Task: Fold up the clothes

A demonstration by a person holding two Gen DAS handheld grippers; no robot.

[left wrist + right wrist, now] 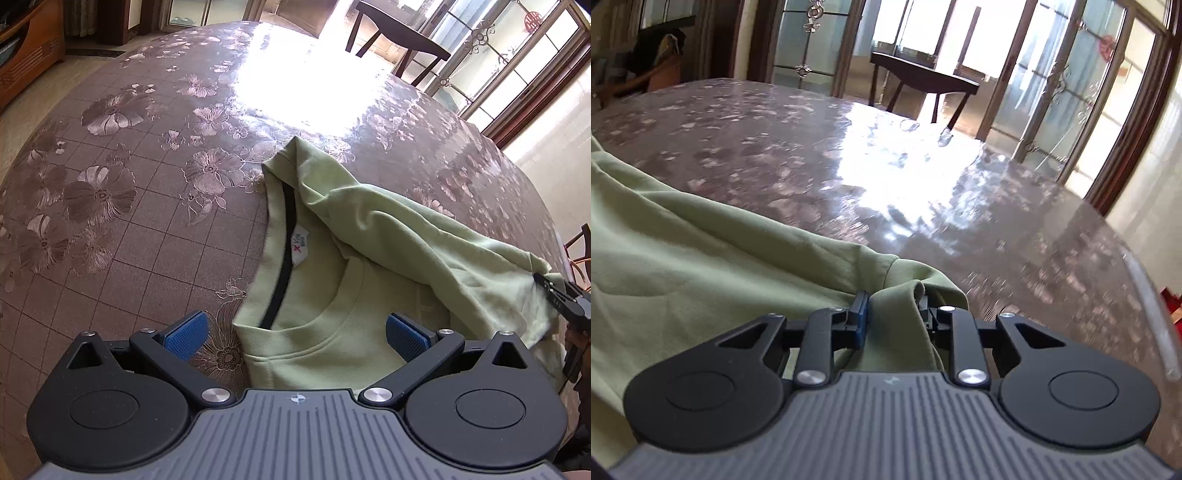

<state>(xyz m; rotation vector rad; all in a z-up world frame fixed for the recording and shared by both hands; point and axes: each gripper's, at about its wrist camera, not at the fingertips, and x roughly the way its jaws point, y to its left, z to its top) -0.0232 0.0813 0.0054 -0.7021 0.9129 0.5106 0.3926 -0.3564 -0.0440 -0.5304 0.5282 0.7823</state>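
Observation:
A pale green sweatshirt [332, 295] lies on the table with its round collar and a white neck label facing me. My left gripper [297, 334] hangs open just above the collar, its blue pads on either side of the neckline, touching nothing. At the right edge of the left wrist view my right gripper [545, 282] pinches the end of a sleeve and holds it raised off the cloth. In the right wrist view the right gripper [894, 314] is shut on a bunched fold of the green sweatshirt [701, 251], which fills the gap between the pads.
The table [129, 184] wears a shiny brown cloth with a flower pattern and a strong glare patch in its middle. A dark wooden stool [923, 79] stands beyond the far edge. Glass doors with metal frames [1071, 92] run along the right. A wooden cabinet [26, 48] stands at far left.

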